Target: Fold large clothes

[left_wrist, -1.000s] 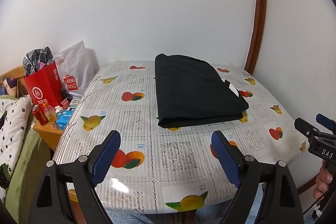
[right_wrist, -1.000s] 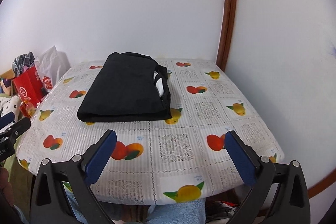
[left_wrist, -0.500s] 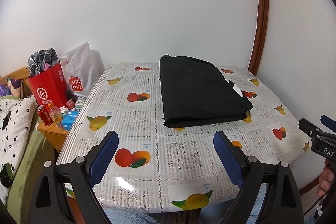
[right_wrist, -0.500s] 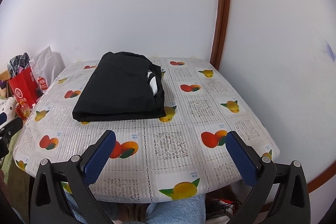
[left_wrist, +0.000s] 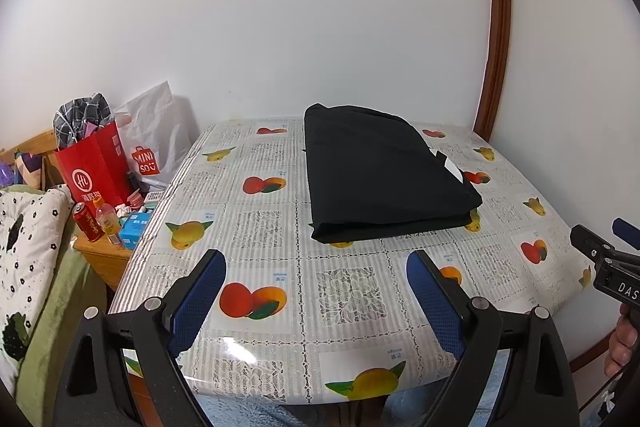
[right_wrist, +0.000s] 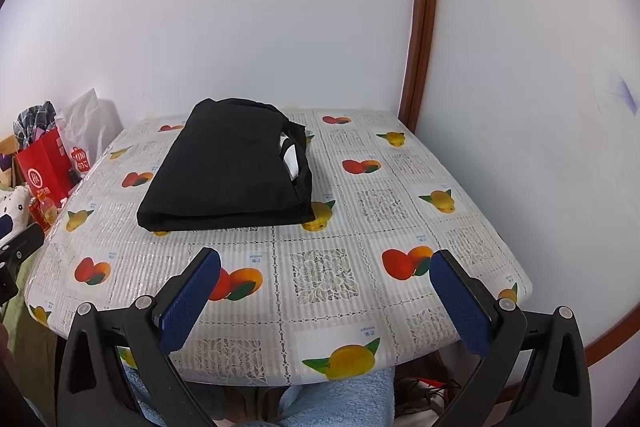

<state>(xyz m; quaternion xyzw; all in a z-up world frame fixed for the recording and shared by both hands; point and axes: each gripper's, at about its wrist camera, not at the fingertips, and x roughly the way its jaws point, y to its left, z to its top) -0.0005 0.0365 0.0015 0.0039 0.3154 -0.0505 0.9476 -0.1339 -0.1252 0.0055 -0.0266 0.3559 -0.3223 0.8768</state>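
A black garment (left_wrist: 380, 179) lies folded into a thick rectangle on the far middle of the table (left_wrist: 344, 287), with a white label showing at its right edge; it also shows in the right wrist view (right_wrist: 232, 171). My left gripper (left_wrist: 316, 275) is open and empty, held back above the table's near edge. My right gripper (right_wrist: 324, 275) is open and empty too, also over the near edge. Neither touches the garment. The right gripper shows at the right edge of the left wrist view (left_wrist: 608, 259).
The table has a fruit-print cloth and stands against white walls, with a brown door frame (left_wrist: 496, 27) at the back right. To the left stand a red paper bag (left_wrist: 94, 167), a white Miniso bag (left_wrist: 154, 143), and a can and bottle (left_wrist: 98, 223) on a wooden stand.
Both grippers have drawn back from the table and risen slightly, so the garment looks smaller and farther. The garment has not moved.
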